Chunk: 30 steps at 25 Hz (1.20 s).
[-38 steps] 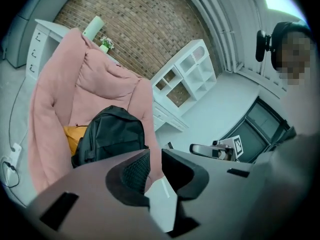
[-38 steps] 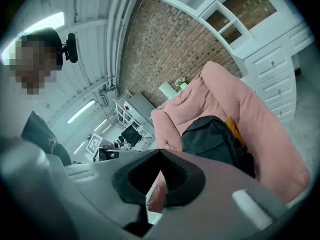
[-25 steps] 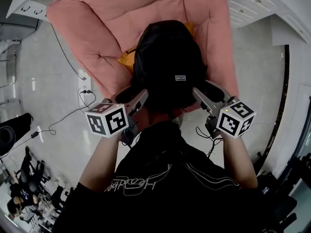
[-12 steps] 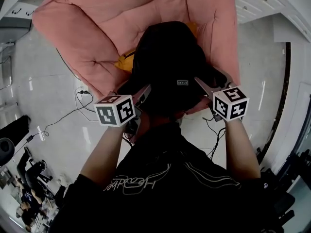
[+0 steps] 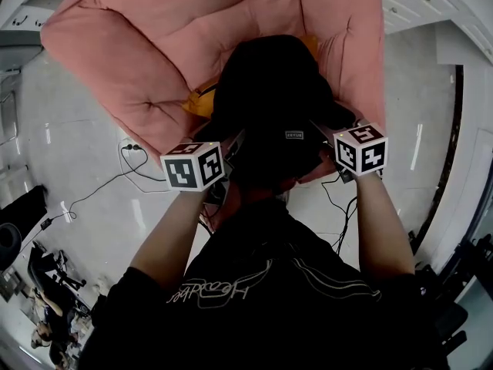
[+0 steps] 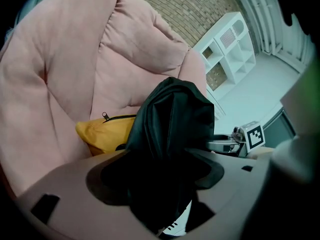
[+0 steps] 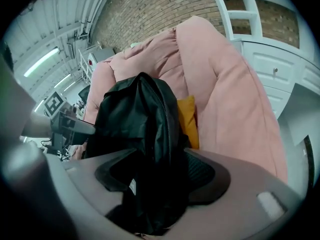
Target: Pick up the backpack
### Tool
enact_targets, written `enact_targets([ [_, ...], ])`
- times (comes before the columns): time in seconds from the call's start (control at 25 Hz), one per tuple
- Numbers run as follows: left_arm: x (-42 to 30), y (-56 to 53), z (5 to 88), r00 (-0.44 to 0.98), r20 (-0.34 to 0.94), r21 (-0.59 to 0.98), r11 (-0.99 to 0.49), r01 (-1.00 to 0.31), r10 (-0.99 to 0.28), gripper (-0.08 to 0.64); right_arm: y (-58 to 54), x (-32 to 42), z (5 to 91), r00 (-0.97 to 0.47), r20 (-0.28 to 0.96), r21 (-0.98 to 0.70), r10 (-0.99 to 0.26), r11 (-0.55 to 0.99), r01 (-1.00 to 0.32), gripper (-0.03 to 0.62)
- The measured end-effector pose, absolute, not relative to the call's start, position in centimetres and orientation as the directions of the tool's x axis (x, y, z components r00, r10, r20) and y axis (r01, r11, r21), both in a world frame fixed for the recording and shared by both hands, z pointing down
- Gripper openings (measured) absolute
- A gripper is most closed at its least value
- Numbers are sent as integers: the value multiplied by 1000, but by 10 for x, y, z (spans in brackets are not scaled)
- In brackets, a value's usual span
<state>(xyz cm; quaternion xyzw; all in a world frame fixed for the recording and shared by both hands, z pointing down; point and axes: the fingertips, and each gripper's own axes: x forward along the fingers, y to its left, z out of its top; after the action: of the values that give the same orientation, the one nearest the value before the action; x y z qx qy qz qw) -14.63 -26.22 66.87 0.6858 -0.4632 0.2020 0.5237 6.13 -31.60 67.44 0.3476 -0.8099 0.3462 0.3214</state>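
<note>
Item: black backpack (image 5: 269,99) – stood upright on the seat of a pink padded armchair (image 5: 146,45), at the front edge, just ahead of the person's chest. A yellow zipped cushion (image 6: 102,131) lay wedged between the backpack and the chair's back padding, showing at both sides of the backpack.

Left gripper (image 6: 155,179): at the backpack's left lower side, jaws spread wide, with black fabric filling the gap between them but not clamped.

Right gripper (image 7: 155,176): at the backpack's right lower side, jaws likewise wide apart, with a fold of the backpack between them – not pinched.

Surroundings: pale glossy floor (image 5: 69,129) with black cables (image 5: 115,179) trailing beside the chair, a white cabinet (image 6: 227,49), and a brick wall (image 6: 195,6) behind.
</note>
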Motion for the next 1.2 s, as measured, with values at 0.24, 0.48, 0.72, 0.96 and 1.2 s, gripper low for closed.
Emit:
enact_targets([
  [0.24, -143, -262, 673, 483, 763, 528, -18, -849, -429, 292, -313, 53, 686, -557, 768, -339, -316, 538, -772, 284],
  [0.48, -145, -261, 674, 465, 763, 521, 0, -854, -449, 249, -307, 41, 686, -589, 743, -348, -316, 570, -745, 175],
  [0.72, -145, -255, 673, 462, 767, 522, 15, -853, -446, 191, -296, 34, 681, -588, 744, -343, -319, 572, -745, 103],
  [0.96, -145, -247, 667, 444, 777, 506, 22, -862, -446, 163, -284, 33, 669, -606, 718, -375, -341, 544, -751, 77],
  [1.2, -141, -231, 657, 449, 776, 500, -2, -866, -443, 140, -265, 38, 658, -612, 702, -380, -365, 535, -755, 66],
])
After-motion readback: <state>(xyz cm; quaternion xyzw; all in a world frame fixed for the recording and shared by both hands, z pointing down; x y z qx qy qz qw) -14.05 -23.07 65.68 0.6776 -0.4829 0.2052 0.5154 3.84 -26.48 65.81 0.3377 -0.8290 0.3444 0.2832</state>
